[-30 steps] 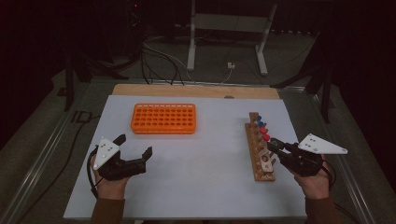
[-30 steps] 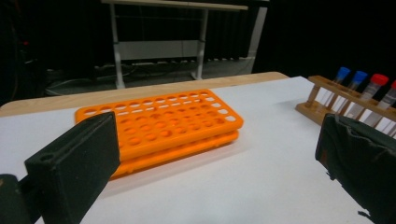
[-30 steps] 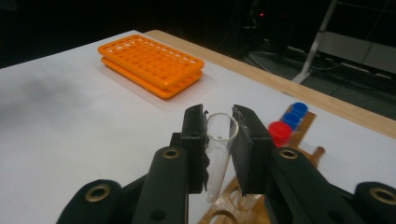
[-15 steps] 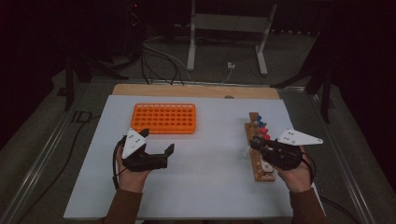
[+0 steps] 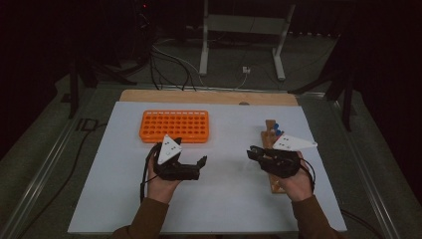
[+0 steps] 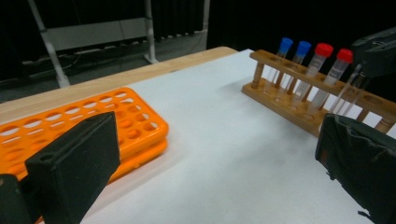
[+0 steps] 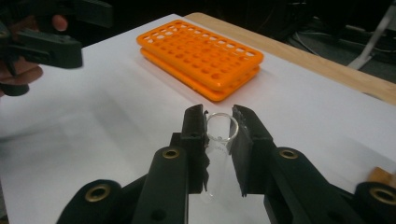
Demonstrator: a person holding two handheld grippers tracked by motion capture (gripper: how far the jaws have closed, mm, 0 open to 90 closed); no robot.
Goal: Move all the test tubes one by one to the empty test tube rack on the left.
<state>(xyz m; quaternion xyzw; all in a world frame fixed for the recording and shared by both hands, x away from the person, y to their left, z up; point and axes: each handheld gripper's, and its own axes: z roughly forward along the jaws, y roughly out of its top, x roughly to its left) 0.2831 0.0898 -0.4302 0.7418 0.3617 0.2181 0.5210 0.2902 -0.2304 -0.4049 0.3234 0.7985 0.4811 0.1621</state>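
Tube [image 7: 218, 140] sat clamped between my right claw's [image 7: 219, 122] jaws, open rim just past the tips, body hanging back between them. Clear, thin-walled, capless: I judged it light, stiff, slippery and breakable, so a gentle pinch just under the rim seemed safest. Left claw [image 6: 210, 154] was wide open, holding nothing. Orange rack [image 7: 201, 56] lay ahead of the right claw, well apart.
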